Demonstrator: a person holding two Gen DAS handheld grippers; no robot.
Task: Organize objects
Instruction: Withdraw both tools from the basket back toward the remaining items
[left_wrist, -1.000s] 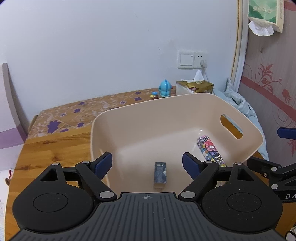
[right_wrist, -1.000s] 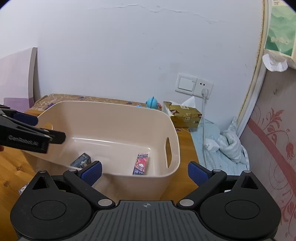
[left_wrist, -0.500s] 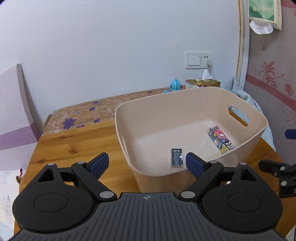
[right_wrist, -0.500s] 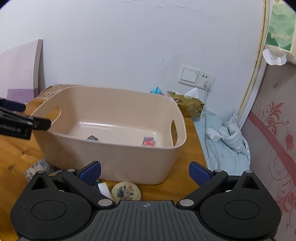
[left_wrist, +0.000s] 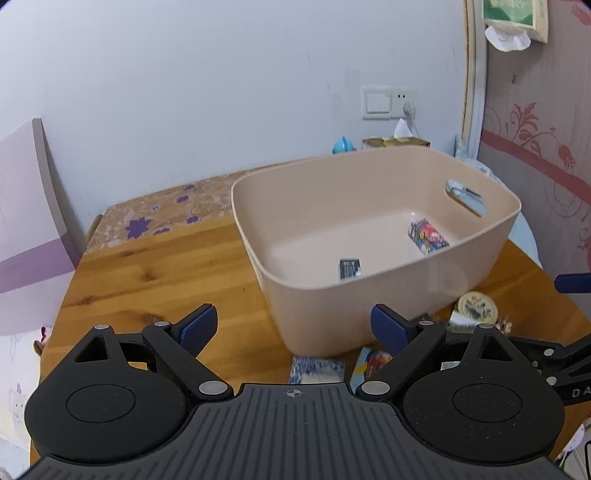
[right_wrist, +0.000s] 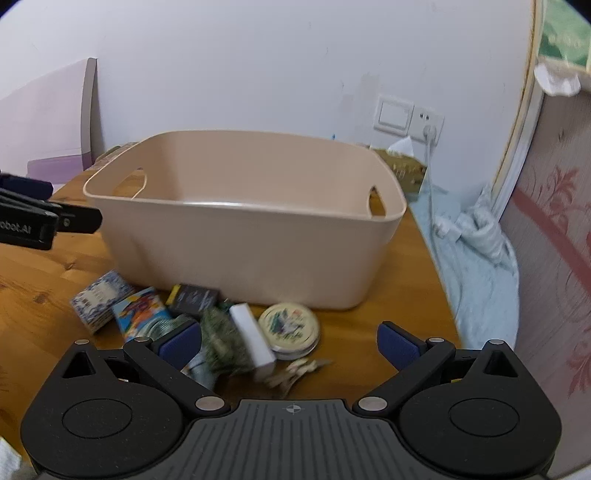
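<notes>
While both claws (left_wrist: 293, 326) (right_wrist: 290, 341) gape empty, clutter (right_wrist: 236, 332) crowds the table (left_wrist: 155, 280) before the bin (right_wrist: 243, 236).

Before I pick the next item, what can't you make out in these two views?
- Beige plastic tub floor: right wrist view, the near wall hides it.
- Pile in front of the tub: left wrist view, the left claw body covers most of it.
- Greenish bundle and white block: right wrist view, motion blur; identity unclear.
- Small dark box and colourful packet in the tub: left wrist view, print too small.
- Right claw: open, empty.
</notes>
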